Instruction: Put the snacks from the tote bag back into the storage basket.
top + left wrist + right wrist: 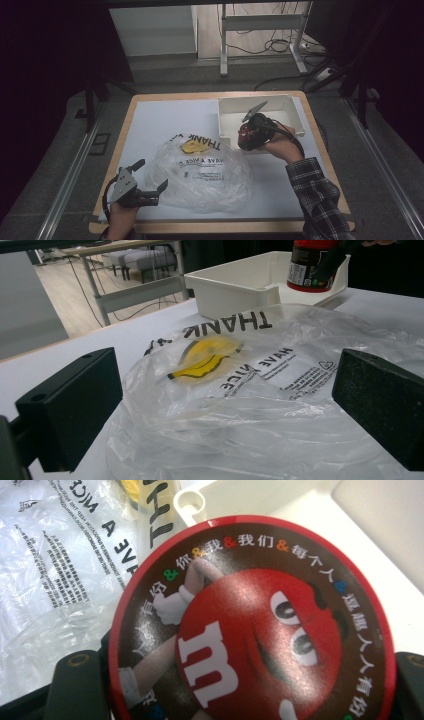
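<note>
Between right claw [240, 680] pads: glossy round red tin [252, 622].

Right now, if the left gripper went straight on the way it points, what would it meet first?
The left gripper is open and points at the clear plastic bag, which already lies between and ahead of its jaws. It would probably press into the bag first; the yellow thing inside and the white bin lie farther on.
</note>
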### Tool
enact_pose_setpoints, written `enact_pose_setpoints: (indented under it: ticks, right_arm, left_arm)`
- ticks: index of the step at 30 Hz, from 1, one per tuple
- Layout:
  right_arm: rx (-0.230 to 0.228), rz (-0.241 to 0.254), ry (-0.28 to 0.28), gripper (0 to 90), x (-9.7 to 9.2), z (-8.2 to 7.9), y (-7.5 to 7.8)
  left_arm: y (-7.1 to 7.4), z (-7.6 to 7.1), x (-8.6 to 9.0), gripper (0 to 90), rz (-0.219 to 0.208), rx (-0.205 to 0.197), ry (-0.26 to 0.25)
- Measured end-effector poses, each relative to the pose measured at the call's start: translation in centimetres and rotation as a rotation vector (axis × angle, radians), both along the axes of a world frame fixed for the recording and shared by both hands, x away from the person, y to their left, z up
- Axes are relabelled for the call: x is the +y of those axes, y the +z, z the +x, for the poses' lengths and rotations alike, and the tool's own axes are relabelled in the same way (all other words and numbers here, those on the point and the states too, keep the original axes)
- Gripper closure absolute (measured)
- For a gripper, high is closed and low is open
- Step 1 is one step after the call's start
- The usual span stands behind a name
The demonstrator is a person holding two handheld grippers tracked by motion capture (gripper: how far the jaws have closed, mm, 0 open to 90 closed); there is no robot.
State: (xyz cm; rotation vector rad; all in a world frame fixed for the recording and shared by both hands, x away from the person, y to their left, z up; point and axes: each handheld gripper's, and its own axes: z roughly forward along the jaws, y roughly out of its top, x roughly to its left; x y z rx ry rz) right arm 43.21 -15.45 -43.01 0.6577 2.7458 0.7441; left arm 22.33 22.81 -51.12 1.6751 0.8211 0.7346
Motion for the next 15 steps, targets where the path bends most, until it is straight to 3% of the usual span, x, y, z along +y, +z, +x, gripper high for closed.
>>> enact_pose_setpoints:
  ticks: [15]
  right_arm:
    - [0.005, 0.007, -0.001, 25.7, 0.1, 1.8, -0.2]
  left_arm:
    - [0.1, -0.1, 0.3, 0.0, -0.045, -0.017, -0.005]
